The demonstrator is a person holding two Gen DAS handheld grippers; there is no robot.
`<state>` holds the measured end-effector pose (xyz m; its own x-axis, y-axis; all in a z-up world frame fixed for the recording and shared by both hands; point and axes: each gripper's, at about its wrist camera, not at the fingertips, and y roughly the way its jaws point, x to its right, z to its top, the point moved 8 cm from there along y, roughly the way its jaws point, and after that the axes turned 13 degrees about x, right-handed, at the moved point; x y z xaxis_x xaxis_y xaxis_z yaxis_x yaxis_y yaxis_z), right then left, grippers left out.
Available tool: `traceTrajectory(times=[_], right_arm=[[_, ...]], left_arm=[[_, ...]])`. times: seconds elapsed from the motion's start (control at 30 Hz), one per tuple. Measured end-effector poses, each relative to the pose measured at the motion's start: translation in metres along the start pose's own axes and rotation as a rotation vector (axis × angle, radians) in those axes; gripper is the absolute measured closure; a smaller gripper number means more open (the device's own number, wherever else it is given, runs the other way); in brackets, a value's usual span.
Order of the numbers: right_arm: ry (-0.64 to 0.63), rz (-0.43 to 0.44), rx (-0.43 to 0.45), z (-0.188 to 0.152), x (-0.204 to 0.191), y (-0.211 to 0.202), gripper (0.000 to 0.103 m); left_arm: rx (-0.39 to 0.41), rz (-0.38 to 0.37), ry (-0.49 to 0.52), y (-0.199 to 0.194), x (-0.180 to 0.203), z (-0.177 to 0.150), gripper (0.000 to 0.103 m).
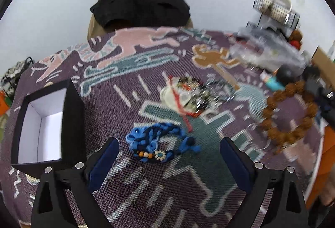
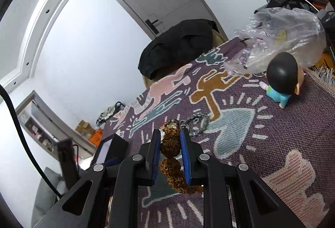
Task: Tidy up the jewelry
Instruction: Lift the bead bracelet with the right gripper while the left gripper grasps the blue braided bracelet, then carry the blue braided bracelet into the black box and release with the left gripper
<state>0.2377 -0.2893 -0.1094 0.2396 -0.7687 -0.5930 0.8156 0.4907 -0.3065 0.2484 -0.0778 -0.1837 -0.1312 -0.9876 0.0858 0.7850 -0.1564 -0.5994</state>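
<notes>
My left gripper [image 1: 169,152] is open and hovers just above a blue braided bracelet [image 1: 159,142] that lies on the patterned cloth between its fingers. An open black box with a white inside [image 1: 45,123] stands to the left. A pile of mixed jewelry [image 1: 188,96] with a red cord lies further back. My right gripper [image 2: 170,144] is shut on a brown bead bracelet [image 2: 170,148] and holds it above the cloth. That bracelet [image 1: 289,115] also shows at the right in the left wrist view, hanging from the right gripper [image 1: 322,96].
A small figurine with a black head [image 2: 282,79] sits on the cloth at the right. A crumpled clear plastic bag [image 2: 280,35] lies behind it. A chair with a black garment [image 1: 142,8] stands at the table's far edge. The black box [image 2: 113,148] shows left of the right gripper.
</notes>
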Motion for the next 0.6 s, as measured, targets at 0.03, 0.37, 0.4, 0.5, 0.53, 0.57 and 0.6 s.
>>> traceTrajectory(times=[0.03, 0.37, 0.4, 0.5, 0.53, 0.57, 0.6], right_arm=[[0.004, -0.003, 0.001, 0.001, 0.003, 0.0, 0.083], [0.022, -0.017, 0.008, 0.004, 0.015, -0.006, 0.083], [0.022, -0.017, 0.007, 0.004, 0.014, -0.005, 0.083], [0.011, -0.008, 0.005, 0.003, 0.007, -0.004, 0.083], [0.004, -0.004, 0.004, 0.003, 0.003, -0.003, 0.083], [-0.001, -0.002, 0.001, 0.002, 0.0, -0.002, 0.083], [-0.003, -0.001, 0.0, 0.002, -0.002, -0.001, 0.083]], left_arm=[[-0.015, 0.015, 0.007, 0.006, -0.001, -0.005, 0.006], [-0.05, -0.026, -0.04, 0.015, -0.003, -0.012, 0.093], [-0.046, -0.024, -0.035, 0.013, -0.003, -0.01, 0.093], [-0.012, -0.045, -0.027, 0.002, 0.0, -0.003, 0.094], [-0.001, -0.053, -0.03, -0.003, 0.0, -0.001, 0.094], [0.008, -0.059, -0.034, -0.007, 0.0, 0.002, 0.094], [0.018, -0.063, -0.038, -0.011, 0.0, 0.005, 0.094]])
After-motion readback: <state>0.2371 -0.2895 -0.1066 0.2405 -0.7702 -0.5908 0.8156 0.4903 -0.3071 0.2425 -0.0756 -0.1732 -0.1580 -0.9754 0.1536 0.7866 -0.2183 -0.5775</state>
